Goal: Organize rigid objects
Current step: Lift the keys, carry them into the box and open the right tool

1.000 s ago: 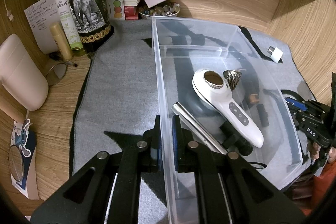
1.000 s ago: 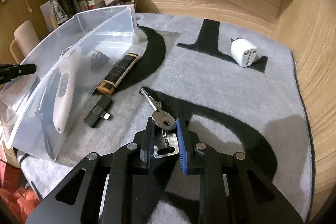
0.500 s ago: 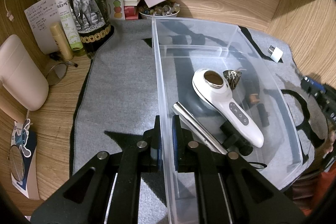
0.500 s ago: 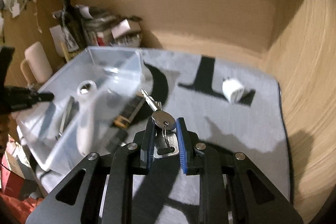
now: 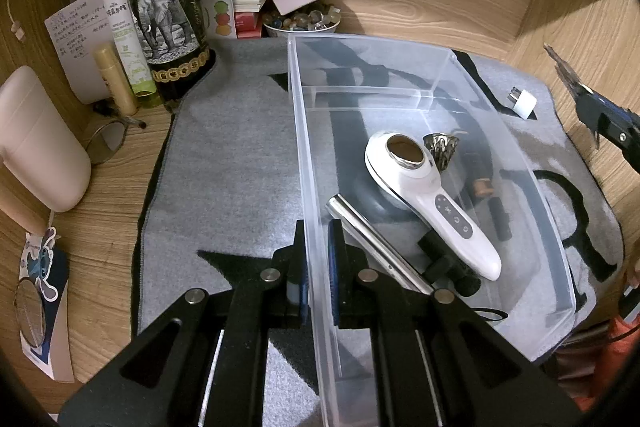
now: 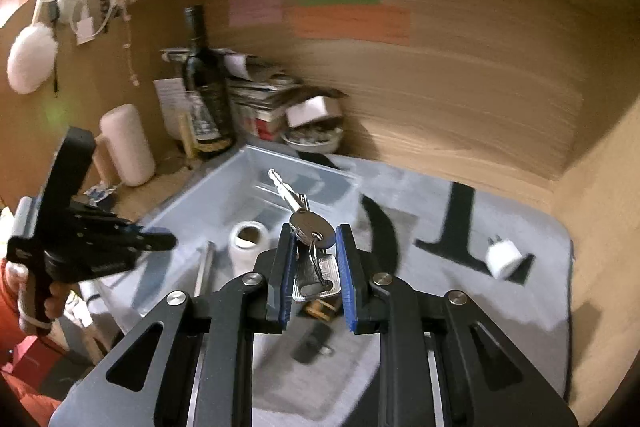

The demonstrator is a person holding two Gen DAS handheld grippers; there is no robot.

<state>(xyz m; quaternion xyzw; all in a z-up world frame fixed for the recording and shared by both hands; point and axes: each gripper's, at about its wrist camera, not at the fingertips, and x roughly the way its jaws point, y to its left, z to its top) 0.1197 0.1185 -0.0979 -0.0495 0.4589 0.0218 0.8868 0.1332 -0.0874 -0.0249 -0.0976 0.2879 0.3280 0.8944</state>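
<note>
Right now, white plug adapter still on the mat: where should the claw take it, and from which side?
Take the white plug adapter across its boxy body, coming from above. It lies on its side on the grey mat, clear of the clear bin. Its prongs stick out one end, so avoid gripping lengthwise.

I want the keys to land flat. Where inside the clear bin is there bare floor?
The far end of the clear bin, beyond the white handheld device and metal cone, is bare. The near half is crowded: the metal bar, the device's handle and a black part.
</note>
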